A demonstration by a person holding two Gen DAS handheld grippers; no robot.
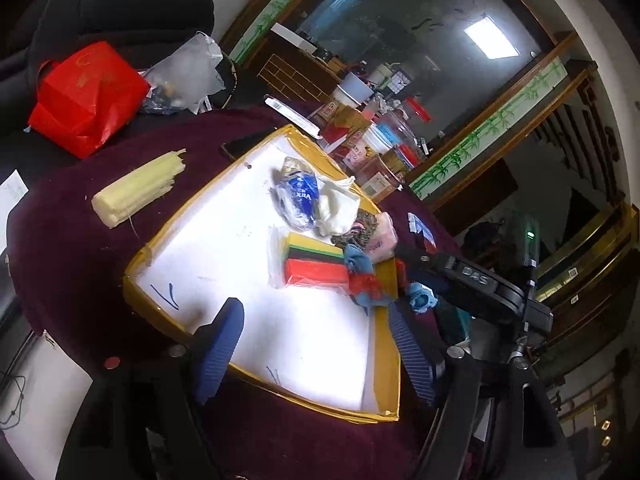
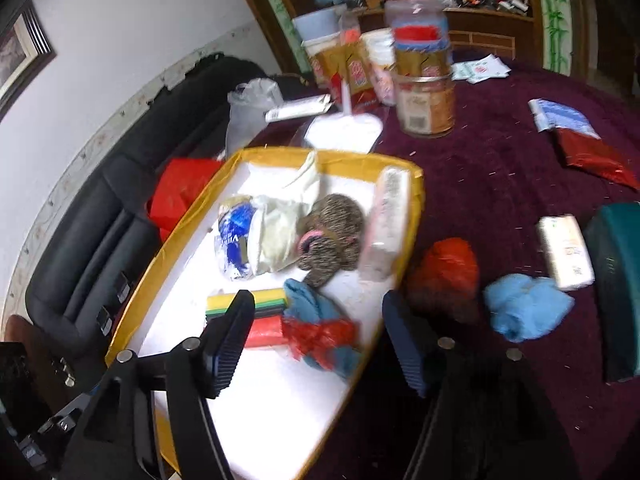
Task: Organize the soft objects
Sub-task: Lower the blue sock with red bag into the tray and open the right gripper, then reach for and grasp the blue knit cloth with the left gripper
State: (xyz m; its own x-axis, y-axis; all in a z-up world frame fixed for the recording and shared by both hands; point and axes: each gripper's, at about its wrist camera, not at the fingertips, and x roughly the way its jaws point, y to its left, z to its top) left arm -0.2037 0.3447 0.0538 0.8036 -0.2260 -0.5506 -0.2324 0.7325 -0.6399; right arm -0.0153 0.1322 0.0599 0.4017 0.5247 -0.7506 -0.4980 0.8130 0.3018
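Both your left tongs (image 1: 316,344) and right tongs (image 2: 320,344) hang open, empty, over the tray (image 2: 416,196); next, fetch the blue cloth (image 2: 524,306) off the counter (image 2: 500,184).

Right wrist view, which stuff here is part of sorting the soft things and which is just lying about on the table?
Part of the job:
yellow-rimmed white tray
stacked colourful sponges
blue cloth with red mesh
speckled knit roll
loose red mesh ball
loose light blue cloth

Just lying about:
stacked clear plastic jars
red paper bag
dark maroon tablecloth
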